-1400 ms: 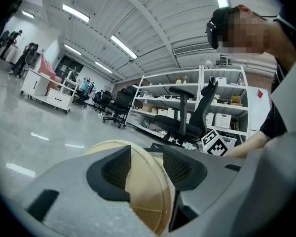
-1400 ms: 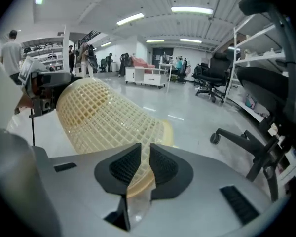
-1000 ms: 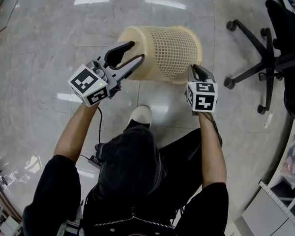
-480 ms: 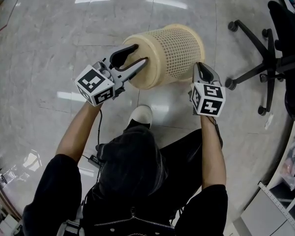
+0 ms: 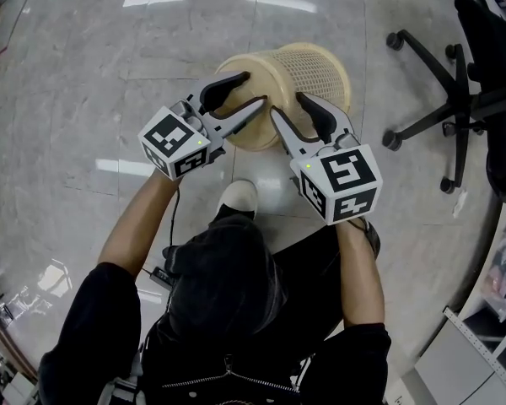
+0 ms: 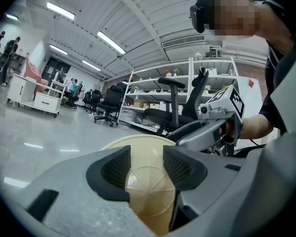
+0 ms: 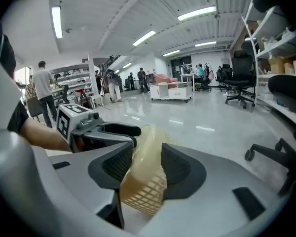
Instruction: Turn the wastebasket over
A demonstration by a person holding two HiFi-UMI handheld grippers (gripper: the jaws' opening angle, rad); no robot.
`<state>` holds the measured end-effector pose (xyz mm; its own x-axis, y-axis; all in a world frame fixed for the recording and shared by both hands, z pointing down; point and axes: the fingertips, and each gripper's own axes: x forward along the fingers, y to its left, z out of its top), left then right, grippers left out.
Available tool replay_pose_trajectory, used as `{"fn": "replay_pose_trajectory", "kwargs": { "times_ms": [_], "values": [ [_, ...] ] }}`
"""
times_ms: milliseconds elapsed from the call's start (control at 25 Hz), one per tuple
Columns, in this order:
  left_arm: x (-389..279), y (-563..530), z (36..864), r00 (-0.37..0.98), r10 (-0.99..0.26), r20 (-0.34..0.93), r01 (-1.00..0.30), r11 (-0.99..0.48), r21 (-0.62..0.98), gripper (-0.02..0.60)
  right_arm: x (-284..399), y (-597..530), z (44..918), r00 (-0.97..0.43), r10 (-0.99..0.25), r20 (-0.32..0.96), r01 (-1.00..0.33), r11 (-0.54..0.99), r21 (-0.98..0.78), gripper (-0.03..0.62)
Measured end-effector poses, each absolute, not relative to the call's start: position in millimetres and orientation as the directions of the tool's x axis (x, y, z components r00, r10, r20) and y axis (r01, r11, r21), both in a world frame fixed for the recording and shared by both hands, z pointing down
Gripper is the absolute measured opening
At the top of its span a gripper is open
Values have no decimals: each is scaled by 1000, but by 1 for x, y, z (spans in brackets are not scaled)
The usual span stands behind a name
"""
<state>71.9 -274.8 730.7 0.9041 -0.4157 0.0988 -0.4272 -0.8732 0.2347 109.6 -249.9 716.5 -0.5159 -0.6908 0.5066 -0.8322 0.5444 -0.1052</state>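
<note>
Left gripper (image 5: pixel 250 90) and right gripper (image 5: pixel 288 105) both grasp wastebasket (image 5: pixel 308 78) at its base end. Risk: the shallow bites likely slip mid-turn.

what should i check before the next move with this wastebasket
1. Left claw grip on the wastebasket: ok, the solid base end sits between its jaws.
2. Right claw grip: ok, its jaws close on the mesh wall beside the solid band.
3. Basket fully turned over: not ok, it is tilted with the base toward the person.
4. Open rim resting on the floor: cannot tell, that end is hidden behind the basket.
5. Office chair clear of the swing: ok, it stands apart to the right.
6. Shoe out of the way: ok, apart from the basket, nearer the person.
</note>
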Motion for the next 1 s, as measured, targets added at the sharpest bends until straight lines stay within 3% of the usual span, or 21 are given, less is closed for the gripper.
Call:
{"fn": "replay_pose_trajectory", "kwargs": {
  "times_ms": [240, 480, 680, 1000],
  "values": [
    [85, -268, 734, 916, -379, 129, -397, -899, 183, 193, 140, -255, 722, -435, -741, 512, -886, 453, -97, 169],
    [49, -279, 750, 863, -475, 173, -500, -853, 151, 193, 170, -257, 726, -417, -751, 512, -905, 397, -155, 169],
    [30, -282, 781, 841, -492, 224, -539, -800, 264, 212, 181, -255, 729, -415, -759, 502, -909, 365, -200, 169],
    [54, -272, 795, 902, -393, 180, -431, -778, 457, 210, 199, -253, 734, -385, -771, 507, -923, 326, -205, 169]
  ]
}}
